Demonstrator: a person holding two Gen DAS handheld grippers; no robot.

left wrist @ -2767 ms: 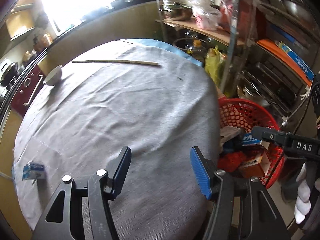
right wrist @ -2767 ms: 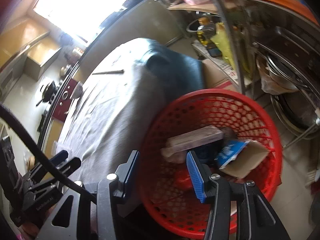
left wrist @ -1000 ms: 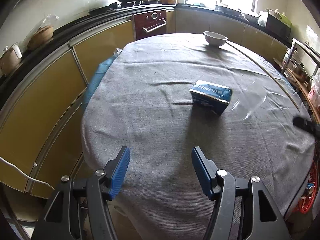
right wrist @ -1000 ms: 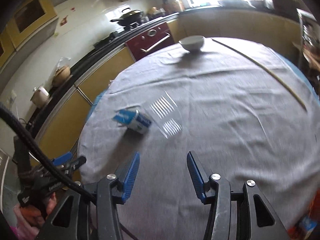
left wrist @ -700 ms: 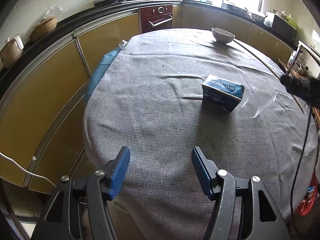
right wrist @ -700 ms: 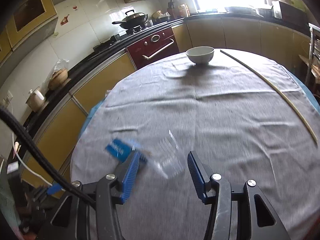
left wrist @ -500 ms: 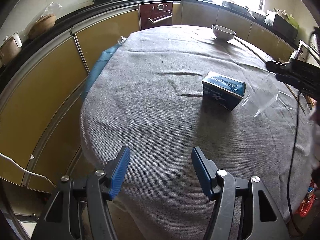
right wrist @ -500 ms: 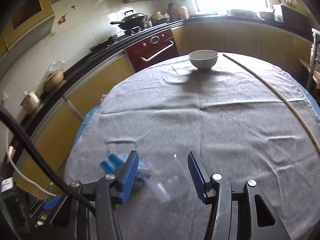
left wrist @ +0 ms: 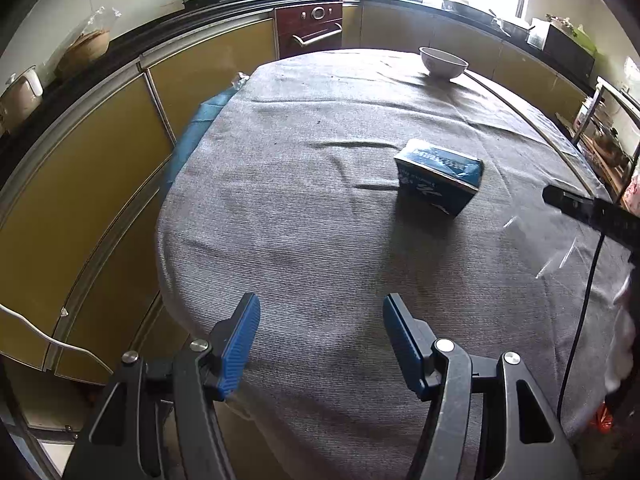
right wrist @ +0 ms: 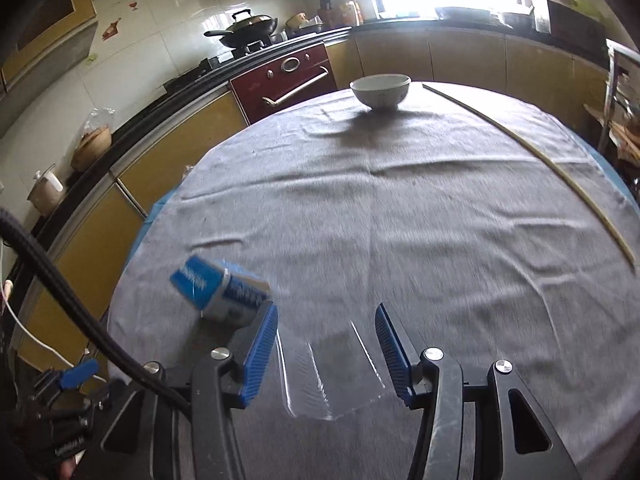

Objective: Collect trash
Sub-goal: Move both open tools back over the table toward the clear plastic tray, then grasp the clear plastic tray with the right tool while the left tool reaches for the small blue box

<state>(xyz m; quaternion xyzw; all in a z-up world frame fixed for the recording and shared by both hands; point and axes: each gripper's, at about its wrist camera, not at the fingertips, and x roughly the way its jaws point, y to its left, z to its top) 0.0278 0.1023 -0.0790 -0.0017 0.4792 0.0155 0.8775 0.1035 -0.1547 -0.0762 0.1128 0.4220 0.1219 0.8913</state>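
A blue and white carton (left wrist: 440,176) lies on the grey tablecloth (left wrist: 320,220), well beyond my left gripper (left wrist: 320,304), which hangs open and empty over the table's near edge. In the right wrist view the same carton (right wrist: 220,288) sits just left of my right gripper's left finger (right wrist: 260,344). A clear plastic tray (right wrist: 332,372) lies flat on the cloth between the fingers of my right gripper (right wrist: 326,312). That gripper is open, and its pads do not visibly press the tray. The right gripper's body (left wrist: 588,212) enters the left wrist view from the right.
A white bowl (right wrist: 380,90) stands at the table's far side, and a long thin stick (right wrist: 540,160) lies along the right rim. Yellow kitchen cabinets (left wrist: 100,168) and a dark red oven (right wrist: 292,80) ring the table. A bit of a red basket (left wrist: 604,420) shows low on the right.
My right gripper has moved forward and down over the table, so the clear tray now lies between its fingers and the carton beside them. The left gripper stayed almost still.
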